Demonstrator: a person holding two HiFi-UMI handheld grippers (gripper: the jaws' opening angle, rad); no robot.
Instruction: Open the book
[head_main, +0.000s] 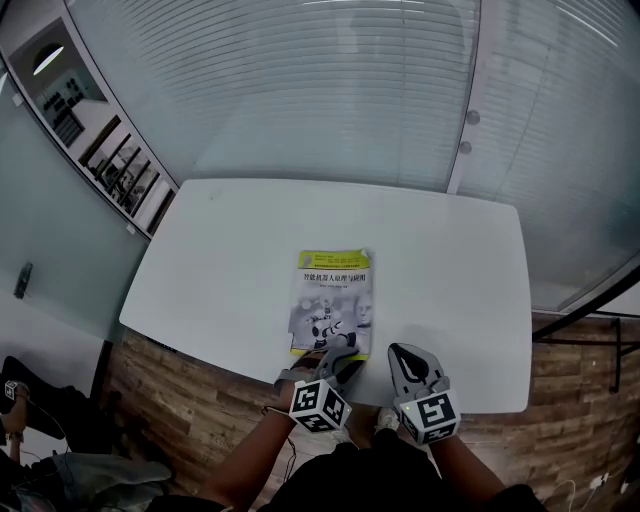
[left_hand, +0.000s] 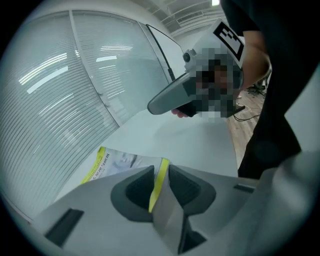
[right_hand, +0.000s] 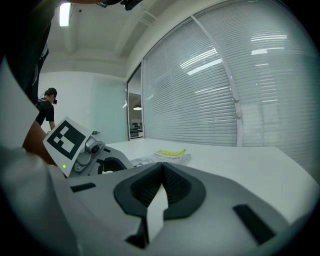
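Note:
A book (head_main: 333, 300) with a yellow-banded cover showing a white robot lies closed near the front of the white table (head_main: 230, 240). My left gripper (head_main: 338, 356) sits at the book's near edge. In the left gripper view the book (left_hand: 117, 161) runs off to the left, and its yellow near edge stands in the narrow gap of my left gripper (left_hand: 161, 169), with both pads close against it. My right gripper (head_main: 399, 352) hovers just right of the book, shut and empty. In the right gripper view my right gripper (right_hand: 162, 169) points level across the table, with the book (right_hand: 171, 156) lying ahead.
Glass walls with blinds (head_main: 330, 90) close off the far side of the table. The table's front edge (head_main: 300, 368) lies right at the grippers, with wooden floor (head_main: 180, 400) below. A person (right_hand: 47, 107) stands far off on the left.

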